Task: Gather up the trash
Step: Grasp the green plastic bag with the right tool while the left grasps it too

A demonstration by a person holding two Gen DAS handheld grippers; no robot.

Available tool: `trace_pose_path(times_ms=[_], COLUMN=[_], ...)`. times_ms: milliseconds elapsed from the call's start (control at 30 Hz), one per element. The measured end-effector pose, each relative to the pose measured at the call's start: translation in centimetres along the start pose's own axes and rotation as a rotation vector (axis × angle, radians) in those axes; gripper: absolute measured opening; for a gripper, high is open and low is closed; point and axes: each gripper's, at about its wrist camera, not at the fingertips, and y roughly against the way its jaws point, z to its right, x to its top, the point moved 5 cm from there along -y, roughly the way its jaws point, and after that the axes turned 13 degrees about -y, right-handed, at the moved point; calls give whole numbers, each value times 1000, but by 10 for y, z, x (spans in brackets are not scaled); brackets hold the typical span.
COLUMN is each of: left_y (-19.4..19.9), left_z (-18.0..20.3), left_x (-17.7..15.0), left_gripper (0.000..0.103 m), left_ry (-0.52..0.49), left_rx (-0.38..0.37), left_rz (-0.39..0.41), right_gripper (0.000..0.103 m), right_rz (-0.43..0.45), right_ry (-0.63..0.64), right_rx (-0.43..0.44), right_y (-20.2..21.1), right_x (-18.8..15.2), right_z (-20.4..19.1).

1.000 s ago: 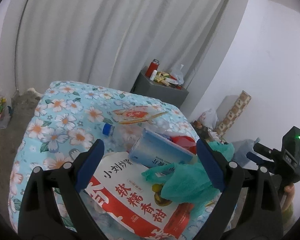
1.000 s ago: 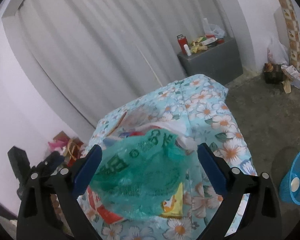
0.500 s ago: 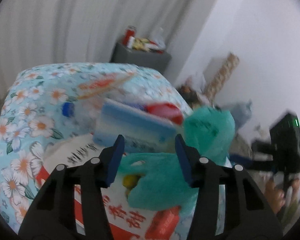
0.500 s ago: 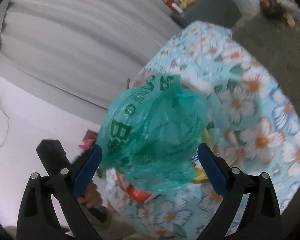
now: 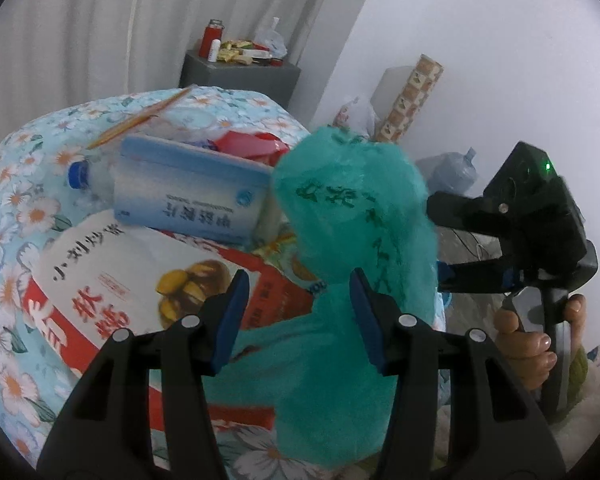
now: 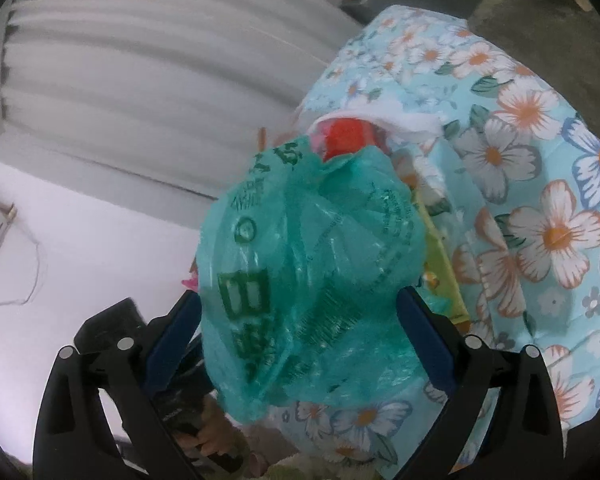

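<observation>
Bagging trash on the floral table: both grippers at the green bag

Left gripper [image 5: 296,312]: blue pads part-spread, the green plastic bag [image 5: 352,240] bunched between them. Contact of pads with film is not clear, so cannot tell if it is pinching.

Right gripper [image 6: 300,332]: jaws spread wide, the green plastic bag [image 6: 312,280] ballooning between and above the pads. Film lies against or just beside both pads; a real clamp is not visible. In the left view the right gripper [image 5: 444,240] sits at the bag's far side, with the person's hand [image 5: 528,340] on its handle.

Bag hangs at the edge of the floral tablecloth [image 5: 16,216], just beside the trash pile. Pile on the cloth:
- white-and-red snack bag [image 5: 112,280], lying flat, nearest the left gripper
- blue box [image 5: 188,192], resting on the snack bag
- clear bottle with blue cap [image 5: 78,174], touching the box's left end
- red packet [image 5: 252,144], behind the box

Grey cabinet [image 5: 240,76] stands by the curtain, well apart from the table.
</observation>
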Motion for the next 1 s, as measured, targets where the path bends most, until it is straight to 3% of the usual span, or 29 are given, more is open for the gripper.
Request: trace_pose_path(times_ms=[300,733,800,867,1000], left_y=[-11,-22,-24,-27,-33], left_z=[22,53,57,60,66], left_x=[-5,3,5,5,2], left_gripper=[48,48,48,48,48], left_ry=[-31,-89,-104,-106,-120], left_rx=[-12,-39,-38,-44,-48], left_rz=[-38,-35,-36,-38,-56], right_gripper=[96,96,93,80,66], right_rz=[-42,-57,-49,-41,-23], right_ry=[22,92,80,68,17], right_rx=[1,46,54,46,53], right_y=[-14,3,7,11,17], right_x=[-6,-3,-1,1,10], right_z=[-3,0,5,11,28])
